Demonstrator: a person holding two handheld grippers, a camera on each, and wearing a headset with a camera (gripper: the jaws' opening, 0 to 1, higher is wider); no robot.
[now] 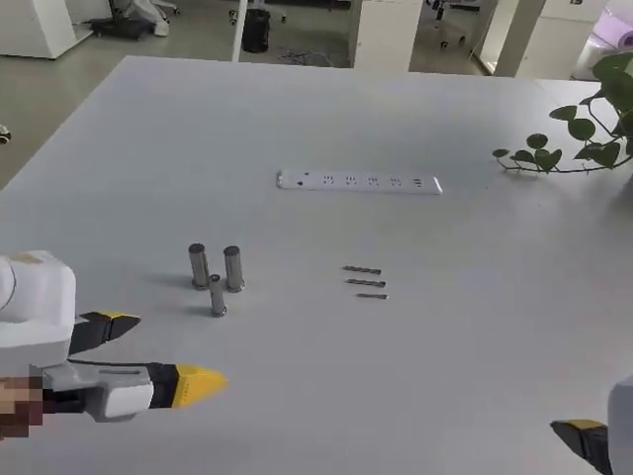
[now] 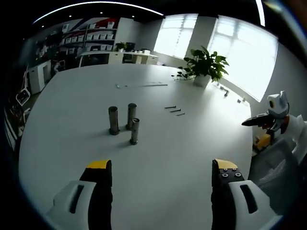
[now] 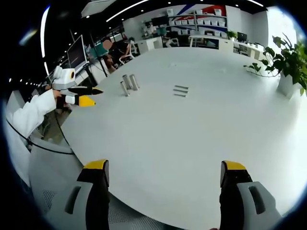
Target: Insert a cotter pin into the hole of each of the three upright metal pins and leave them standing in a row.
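Three upright metal pins (image 1: 218,272) stand in a tight cluster on the white table (image 1: 326,376), not in a row. To their right lie three thin cotter pins (image 1: 366,283), parallel and apart from the posts. My left gripper (image 1: 163,351) is open and empty at the near left, short of the pins (image 2: 127,122). Its own view has the jaws (image 2: 162,167) wide apart and the cotter pins (image 2: 175,110) farther off. My right gripper (image 3: 165,167) is open and empty near the table's front right edge, far from the pins (image 3: 128,84) and cotter pins (image 3: 181,91).
A white power strip (image 1: 358,182) lies across the table behind the parts. A potted plant (image 1: 584,129) trails leaves over the far right side. Beyond the table are office desks, chairs and shelves.
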